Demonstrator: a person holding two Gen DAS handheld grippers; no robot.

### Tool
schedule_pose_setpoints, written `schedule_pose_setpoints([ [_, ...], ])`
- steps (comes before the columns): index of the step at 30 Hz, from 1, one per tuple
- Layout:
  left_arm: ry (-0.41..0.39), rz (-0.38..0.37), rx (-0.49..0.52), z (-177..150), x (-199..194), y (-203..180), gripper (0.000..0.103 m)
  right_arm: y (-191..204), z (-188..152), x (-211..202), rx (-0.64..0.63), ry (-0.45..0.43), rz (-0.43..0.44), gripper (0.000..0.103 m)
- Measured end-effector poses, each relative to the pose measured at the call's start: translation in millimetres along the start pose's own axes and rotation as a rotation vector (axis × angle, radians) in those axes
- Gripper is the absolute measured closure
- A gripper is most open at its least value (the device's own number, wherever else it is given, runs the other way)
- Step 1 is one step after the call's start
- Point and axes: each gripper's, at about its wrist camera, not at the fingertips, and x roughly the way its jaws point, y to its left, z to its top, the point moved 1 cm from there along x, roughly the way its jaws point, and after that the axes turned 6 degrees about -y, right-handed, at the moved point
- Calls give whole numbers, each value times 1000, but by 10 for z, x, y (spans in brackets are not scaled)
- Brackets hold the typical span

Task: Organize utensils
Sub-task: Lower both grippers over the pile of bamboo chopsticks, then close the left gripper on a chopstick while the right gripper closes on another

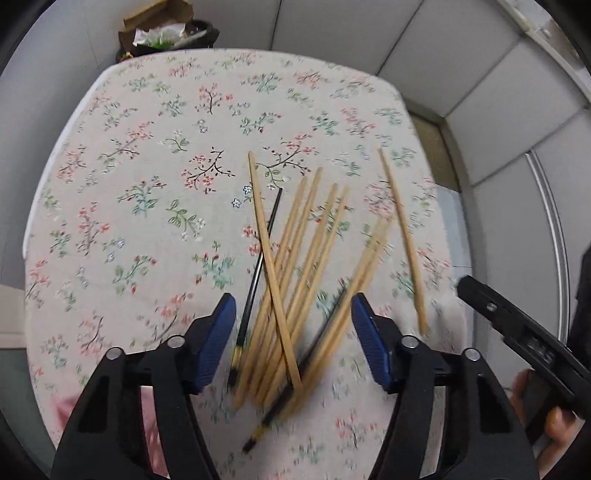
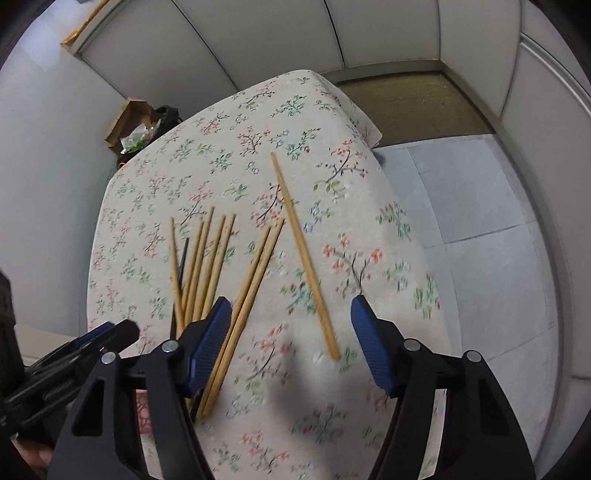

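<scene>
The far and left stretches of the tabletop (image 1: 129,166) lie bare and passable. A heap of wooden chopsticks (image 1: 295,266) blocks the near centre; a single chopstick (image 1: 404,240) lies apart to its right, with a bare strip between. A cardboard box (image 1: 155,22) stands beyond the far left corner.

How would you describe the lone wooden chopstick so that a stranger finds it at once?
On the floral tablecloth lies a pile of chopsticks. To its right, near the cloth's edge, one wooden chopstick lies alone, touching no other and slanting the opposite way.
</scene>
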Motion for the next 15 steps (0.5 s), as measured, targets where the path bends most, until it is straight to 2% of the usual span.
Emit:
schedule_pose_setpoints([
  [4,24,7,-37,150,312,62,47,65,162,269,-84,23,-37,52],
  [8,52,6,-55,223,547,120,59,131,241,504,-94,55,-26,59],
  [10,61,-2,-70,243,631,174,60,199,276,610,-125,59,-42,63],
  [15,57,-14,-72,285,693,239,75,306,308,794,-178,66,-101,67],
])
